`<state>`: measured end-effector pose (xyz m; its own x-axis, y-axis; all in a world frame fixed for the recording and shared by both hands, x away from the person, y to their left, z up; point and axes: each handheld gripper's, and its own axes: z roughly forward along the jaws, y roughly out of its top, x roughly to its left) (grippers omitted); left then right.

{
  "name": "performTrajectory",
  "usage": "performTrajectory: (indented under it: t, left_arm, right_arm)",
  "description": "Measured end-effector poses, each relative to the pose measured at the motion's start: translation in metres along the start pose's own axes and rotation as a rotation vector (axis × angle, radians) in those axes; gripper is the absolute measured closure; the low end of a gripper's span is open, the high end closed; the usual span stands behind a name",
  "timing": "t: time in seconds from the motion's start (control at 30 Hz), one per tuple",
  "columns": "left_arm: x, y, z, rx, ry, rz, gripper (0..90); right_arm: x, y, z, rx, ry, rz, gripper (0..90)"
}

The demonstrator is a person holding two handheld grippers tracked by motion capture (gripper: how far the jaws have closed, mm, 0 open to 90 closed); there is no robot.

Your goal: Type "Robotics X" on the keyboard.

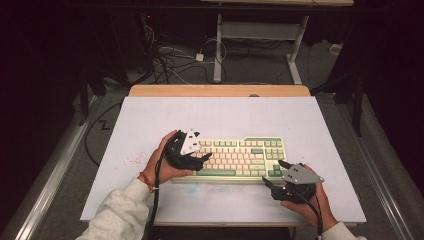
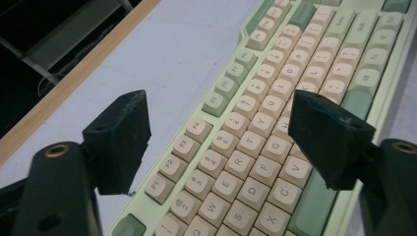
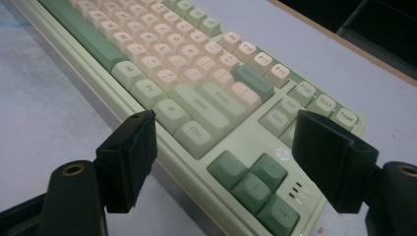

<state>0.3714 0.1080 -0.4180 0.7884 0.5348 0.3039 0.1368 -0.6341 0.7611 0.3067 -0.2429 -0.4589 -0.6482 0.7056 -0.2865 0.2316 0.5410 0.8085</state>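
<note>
Near the front edge of the pale grey table top (image 1: 150, 120) lies the task's thing, a pale green keyboard with cream and green plastic keycaps (image 1: 235, 157), set square to the person. Over its left key rows hovers the left gripper (image 1: 200, 150), jaws spread wide with nothing between them, probably poised over the letter keys. At the keyboard's right front corner, beside the arrow keys (image 3: 255, 184), sits the right gripper (image 1: 274, 175), jaws likewise apart and empty, seemingly ready to steady or clasp that end. Behind the table, a tangle of cables (image 1: 170, 60) and white desk legs (image 1: 218, 45) stand well apart; nothing obstructs either hand.
</note>
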Motion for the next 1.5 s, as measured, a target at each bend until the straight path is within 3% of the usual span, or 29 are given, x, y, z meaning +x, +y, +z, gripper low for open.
performTrajectory:
  t: [0.13,0.3,0.77,0.97,1.13,1.5]
  left_arm:
    - [-0.001,-0.004,-0.007,-0.017,0.024,0.002,20.8]
    - [-0.002,-0.013,-0.016,-0.028,0.024,0.004,20.5]
    - [-0.003,-0.042,-0.041,-0.026,0.089,0.001,20.6]
    - [0.001,-0.058,-0.051,-0.029,0.104,-0.032,20.5]
    - [0.001,-0.070,-0.059,-0.018,0.125,-0.055,19.0]
    - [-0.002,-0.098,-0.067,0.059,0.156,-0.076,18.6]
  right_arm:
    - [-0.001,0.000,-0.001,-0.003,-0.003,0.002,25.3]
    - [-0.002,0.000,-0.001,-0.004,-0.007,0.003,25.3]
    - [-0.003,0.001,-0.001,-0.002,-0.012,0.005,25.0]
    - [-0.002,0.003,-0.001,-0.004,-0.012,0.007,24.8]
    - [-0.002,0.005,0.000,-0.013,0.003,0.015,24.5]
    - [-0.004,0.011,0.002,-0.020,0.010,0.018,25.8]
